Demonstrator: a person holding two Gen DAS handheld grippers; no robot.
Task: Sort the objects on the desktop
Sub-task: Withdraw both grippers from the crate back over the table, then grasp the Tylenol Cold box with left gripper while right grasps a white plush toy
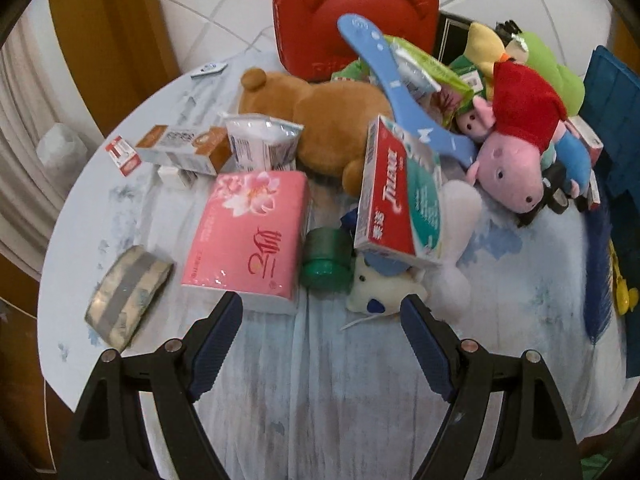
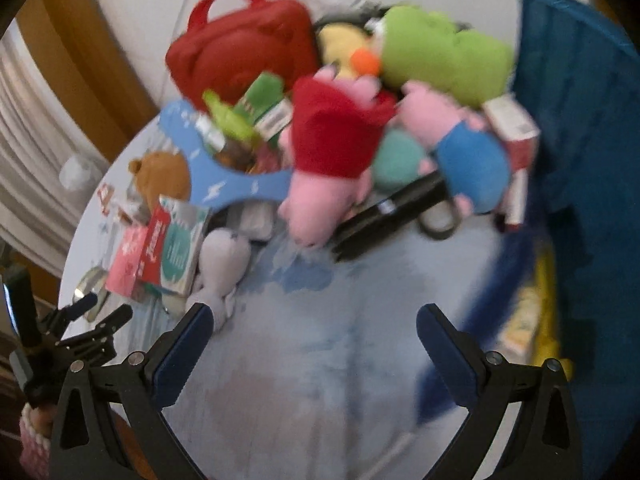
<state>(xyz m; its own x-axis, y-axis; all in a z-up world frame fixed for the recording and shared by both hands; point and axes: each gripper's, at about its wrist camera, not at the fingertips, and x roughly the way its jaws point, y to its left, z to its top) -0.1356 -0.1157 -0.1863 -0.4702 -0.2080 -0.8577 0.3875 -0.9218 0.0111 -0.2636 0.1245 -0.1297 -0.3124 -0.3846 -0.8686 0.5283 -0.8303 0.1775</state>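
Left gripper (image 1: pixel 322 312) angled down over the round tabletop (image 1: pixel 280 380), fingers (image 1: pixel 218 344) spread wide, nothing between them but bare blue-and-white cloth, touching nothing. Just beyond the left fingertip, a pink tissue pack (image 1: pixel 250 232) lying flat; beyond the right fingertip, a small white plush toy (image 1: pixel 380 292) with a blue patch, close to the tip but seemingly apart. Between those two, a green jar (image 1: pixel 326 260) on its side. Propped on the plush, a red and teal toothpaste box (image 1: pixel 394 196), tilted. Farther back, a brown teddy bear (image 1: pixel 320 120), a blue boomerang-shaped board (image 1: pixel 400 92) resting across the heap, a pink pig plush in a red dress (image 1: pixel 516 148), and a red case with handles (image 1: pixel 356 16) standing at the far edge. Off to the left, a roll of grey tape (image 1: pixel 128 292), well apart from the fingers. Right gripper (image 2: pixel 314 322) likewise pointed down at open cloth, fingers (image 2: pixel 182 354) held wide apart and empty. Ahead of it, blurred, the same pile: pig plush (image 2: pixel 332 152), a green plush (image 2: pixel 440 56), a black folded umbrella or similar long object (image 2: pixel 396 212) — too smeared to say which — and a dark blue bin (image 2: pixel 580 120) at the right rim. Left gripper also visible at the lower left of the right wrist view (image 2: pixel 108 312), over the tabletop's edge.
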